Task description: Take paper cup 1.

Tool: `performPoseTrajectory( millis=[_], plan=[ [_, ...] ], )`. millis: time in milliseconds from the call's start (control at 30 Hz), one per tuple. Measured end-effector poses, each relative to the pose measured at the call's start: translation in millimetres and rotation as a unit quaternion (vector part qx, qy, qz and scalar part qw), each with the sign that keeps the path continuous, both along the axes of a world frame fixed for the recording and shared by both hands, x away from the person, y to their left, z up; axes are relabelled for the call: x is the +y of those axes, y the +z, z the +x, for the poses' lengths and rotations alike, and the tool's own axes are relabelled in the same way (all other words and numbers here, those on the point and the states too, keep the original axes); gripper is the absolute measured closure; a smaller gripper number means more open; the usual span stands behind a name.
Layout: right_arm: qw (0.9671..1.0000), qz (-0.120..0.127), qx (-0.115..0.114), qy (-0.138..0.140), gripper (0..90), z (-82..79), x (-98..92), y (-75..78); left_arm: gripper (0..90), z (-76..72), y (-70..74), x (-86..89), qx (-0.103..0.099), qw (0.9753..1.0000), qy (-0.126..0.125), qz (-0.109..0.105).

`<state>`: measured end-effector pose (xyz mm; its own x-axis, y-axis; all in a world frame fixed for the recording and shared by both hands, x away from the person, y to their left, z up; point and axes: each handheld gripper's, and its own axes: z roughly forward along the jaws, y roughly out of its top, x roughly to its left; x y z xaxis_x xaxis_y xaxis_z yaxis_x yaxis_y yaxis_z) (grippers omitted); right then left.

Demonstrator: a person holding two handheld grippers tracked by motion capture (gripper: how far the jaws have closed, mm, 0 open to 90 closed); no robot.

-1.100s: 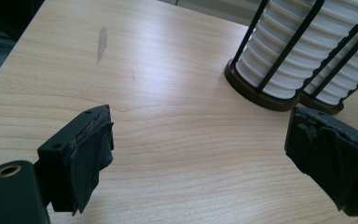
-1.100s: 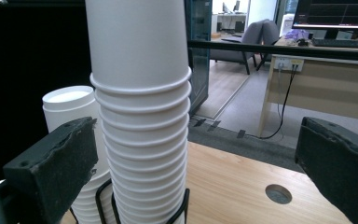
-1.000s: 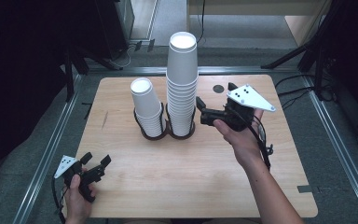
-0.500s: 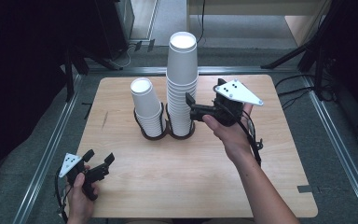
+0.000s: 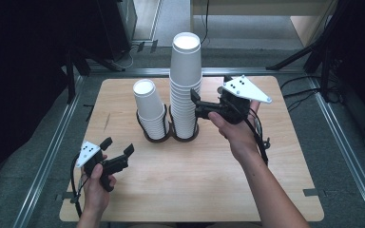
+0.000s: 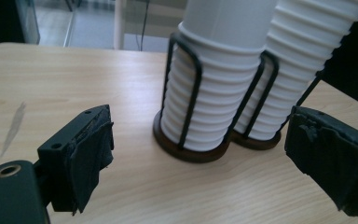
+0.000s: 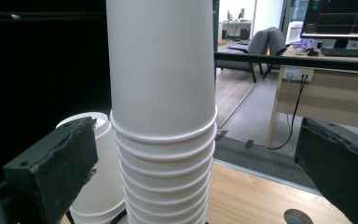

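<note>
- Right gripper (image 5: pixel 194 105): jaws spread wide, nothing between the pads yet; in the right gripper view they stand either side of the tall cup stack (image 7: pixel 163 116), clear of it on both sides
- In the high view the right gripper sits beside the tall cup stack (image 5: pixel 185 85), at the level of its upper rims, where the top cups rise free of the ridged lower part
- Left gripper (image 5: pixel 118 153): jaws apart, empty, held low over the near-left of the table (image 5: pixel 195 190), well away from the cups; its own view looks toward the two stacks in the wire holder (image 6: pixel 186 98)
- Short cup stack (image 5: pixel 149 111) stands in the left ring of the wire holder, tall one in the right ring, both upright and touching side by side
- Progress, as judged: approach to the tall stack done; no cup lifted off or gripped. Closing on the top cup(s), separating and moving them all left to do
- Versus half a second ago: right gripper has moved further in toward the tall stack and a little higher along it; a second ago it was clearly off to the stack's right
- Left gripper has barely shifted over the same span; both stacks unchanged in height and position
</note>
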<state>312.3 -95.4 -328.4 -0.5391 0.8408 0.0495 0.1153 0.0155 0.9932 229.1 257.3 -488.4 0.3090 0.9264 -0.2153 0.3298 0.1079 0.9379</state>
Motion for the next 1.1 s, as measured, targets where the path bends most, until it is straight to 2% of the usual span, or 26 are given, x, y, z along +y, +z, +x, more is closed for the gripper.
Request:
performPoseTrajectory(
  millis=[33,333,400,433,667,867,1000,1067,1100],
  plan=[
    [1.0,0.0,0.0,0.0,0.0,0.0,0.0,0.0,7.9,0.0,0.0,0.0,0.0,1.0,0.0,0.0],
    [1.0,0.005,-0.001,-0.001,0.0,4.2,2.6,1.1,7.9,15.4,22.5,-35.6,-0.024,0.9995,-0.02,0.007],
    [0.9999,0.013,0.003,0.001,0.0,7.1,1.8,1.9,7.9,21.5,27.5,-48.0,-0.031,0.9991,-0.027,0.011],
    [0.9999,0.013,0.003,0.001,0.0,7.1,1.8,1.9,8.0,21.5,27.5,-48.0,-0.031,0.9991,-0.027,0.011],
    [0.9996,0.018,0.018,0.014,0.0,12.3,3.6,5.1,7.9,37.1,35.7,-82.6,-0.035,0.9983,-0.041,0.021],
    [0.9996,0.019,0.016,0.017,0.0,14.0,8.0,7.9,7.9,46.1,39.2,-102.3,-0.036,0.9984,-0.038,0.022],
    [0.9996,0.015,0.014,0.018,0.0,15.1,11.3,9.4,7.8,52.1,42.5,-113.2,-0.041,0.9977,-0.049,0.022],
    [0.9996,0.018,0.012,0.018,0.0,15.9,12.5,10.4,1.1,55.3,44.8,-118.7,-0.048,0.9966,-0.062,0.024],
    [0.9996,0.018,0.013,0.018,0.0,16.2,13.4,10.9,0.8,56.2,45.8,-120.6,-0.051,0.9965,-0.061,0.023]
  ],
)
